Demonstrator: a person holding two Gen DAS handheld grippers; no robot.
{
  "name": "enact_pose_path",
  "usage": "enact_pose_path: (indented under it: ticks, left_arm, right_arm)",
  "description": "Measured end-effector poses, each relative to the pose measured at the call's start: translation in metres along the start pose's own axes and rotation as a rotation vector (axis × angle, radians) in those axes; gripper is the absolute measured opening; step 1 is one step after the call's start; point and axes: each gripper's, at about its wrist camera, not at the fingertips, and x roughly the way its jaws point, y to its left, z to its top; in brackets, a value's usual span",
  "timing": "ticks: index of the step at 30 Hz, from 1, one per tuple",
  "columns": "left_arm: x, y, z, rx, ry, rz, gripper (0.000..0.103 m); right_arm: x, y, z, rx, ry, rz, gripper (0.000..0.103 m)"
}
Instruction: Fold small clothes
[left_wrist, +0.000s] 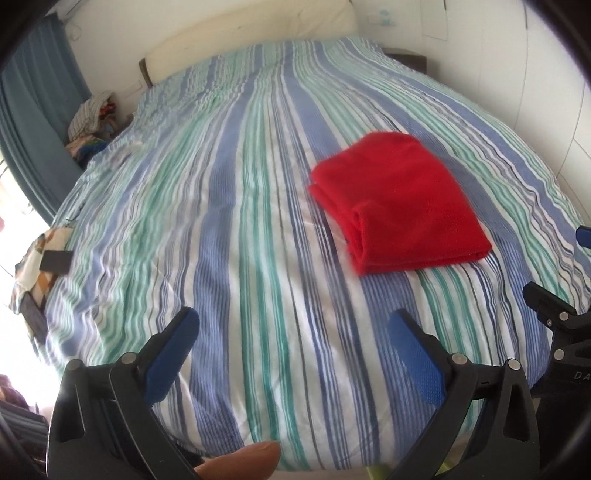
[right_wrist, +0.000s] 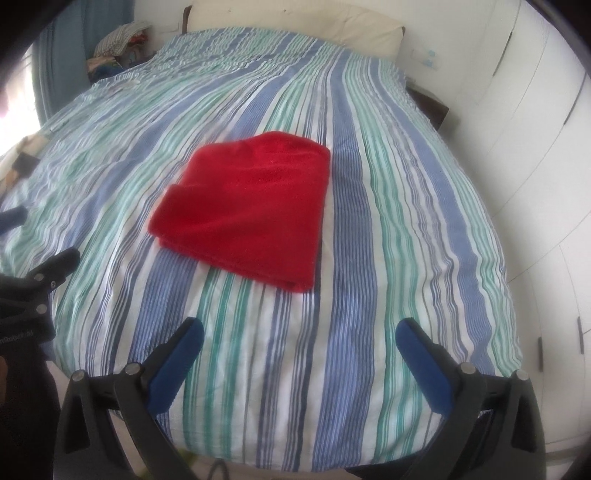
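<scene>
A red garment (left_wrist: 399, 203) lies folded into a compact rectangle on the striped bedspread (left_wrist: 221, 221). It also shows in the right wrist view (right_wrist: 247, 210), near the middle of the bed. My left gripper (left_wrist: 293, 325) is open and empty, held above the bed's near edge, to the left of the garment and short of it. My right gripper (right_wrist: 299, 332) is open and empty, also near the front edge, just short of the garment. Each gripper shows at the edge of the other's view.
A cream headboard (right_wrist: 295, 22) stands at the far end. A pile of clothes (left_wrist: 92, 118) sits at the far left beside a blue curtain (left_wrist: 33, 110). White wardrobe doors (right_wrist: 535, 147) run along the right side. Patterned items (left_wrist: 40, 266) lie at the left edge.
</scene>
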Motion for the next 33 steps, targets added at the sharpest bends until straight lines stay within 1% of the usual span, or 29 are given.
enact_pose_path:
  ticks: [5,10,16,24,28,31,33]
  left_arm:
    - [-0.009,-0.002,0.001,-0.017,0.004,-0.060,0.103]
    - [-0.013,0.002,0.003,-0.055,0.022,-0.116,0.103]
    - [-0.016,0.009,0.005,-0.085,0.025,-0.121,0.103]
    - [-0.020,0.014,0.008,-0.107,0.016,-0.084,0.103]
    - [-0.018,0.015,0.007,-0.122,0.021,-0.092,0.103]
    - [-0.018,0.013,0.006,-0.116,0.029,-0.104,0.103]
    - [-0.020,0.011,0.006,-0.109,0.031,-0.117,0.103]
  right_arm:
    - [-0.006,0.000,0.001,-0.014,-0.009,-0.006,0.102]
    - [-0.012,0.001,0.003,-0.019,-0.020,-0.009,0.102]
    - [-0.020,0.001,0.005,-0.031,-0.034,-0.023,0.102]
    - [-0.024,0.002,0.006,-0.045,-0.038,-0.030,0.102]
    - [-0.028,0.000,0.008,-0.037,-0.043,-0.021,0.102]
    - [-0.031,-0.003,0.008,-0.017,-0.043,0.004,0.102]
    - [-0.032,-0.004,0.008,-0.016,-0.045,0.001,0.102]
